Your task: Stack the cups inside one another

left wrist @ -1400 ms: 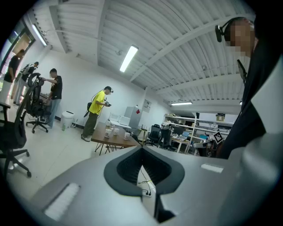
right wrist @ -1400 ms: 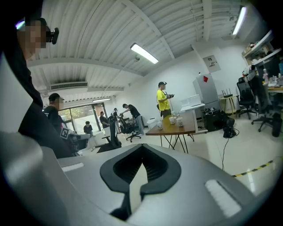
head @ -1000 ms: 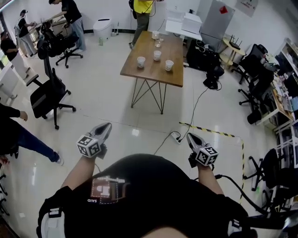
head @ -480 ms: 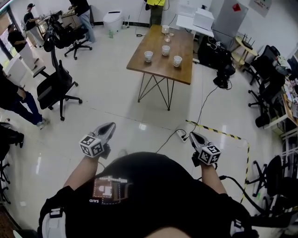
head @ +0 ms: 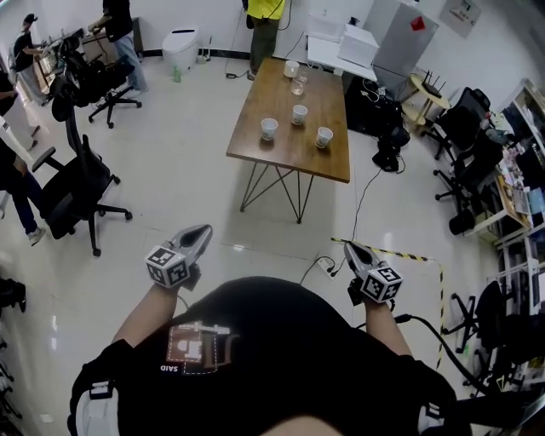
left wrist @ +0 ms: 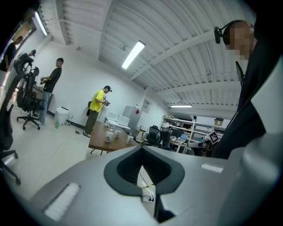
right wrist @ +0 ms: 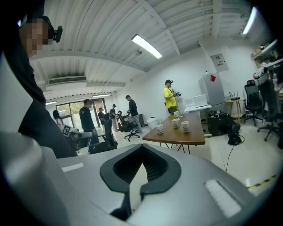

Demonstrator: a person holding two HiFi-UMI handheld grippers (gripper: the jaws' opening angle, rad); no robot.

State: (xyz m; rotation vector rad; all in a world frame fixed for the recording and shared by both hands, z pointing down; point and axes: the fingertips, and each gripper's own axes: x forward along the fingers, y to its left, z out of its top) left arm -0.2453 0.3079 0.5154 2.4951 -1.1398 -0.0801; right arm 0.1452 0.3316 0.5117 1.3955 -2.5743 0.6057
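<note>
A: Has the stacking begun?

B: Not by the look of it. Three cups (head: 299, 113) stand apart from one another on the middle of the table (head: 294, 157), all upright and none nested. I'd call this the approach, with no grasp started.

A: And the grippers?

B: The left gripper (head: 203, 230) and the right gripper (head: 348, 249) are both held out in front of the person's chest, well short of the table's near end. Each gripper's own view shows its jaws closed tip to tip with nothing between them.

A: What does the next move call for?

B: First, getting close enough to the table to reach over its near edge. Then one pair of jaws has to open wider than a cup's rim before coming down on it. The other gripper could steady the cup that receives it. The cups look light, so they would probably tip if nudged.

A: Has anything changed over the last second?

B: Yes. The table looks larger and its near end sits lower in the head view, so the person has drawn nearer to it. The power strip (head: 328, 267) and striped tape (head: 400, 253) on the floor, on the table's near side, now lie closer to the person's body. The office chair (head: 72, 183) left of the table has slid toward the edge of the picture. The person in yellow (head: 264, 15) remains at the table's far end. The grippers keep the same closed, empty pose.
</note>
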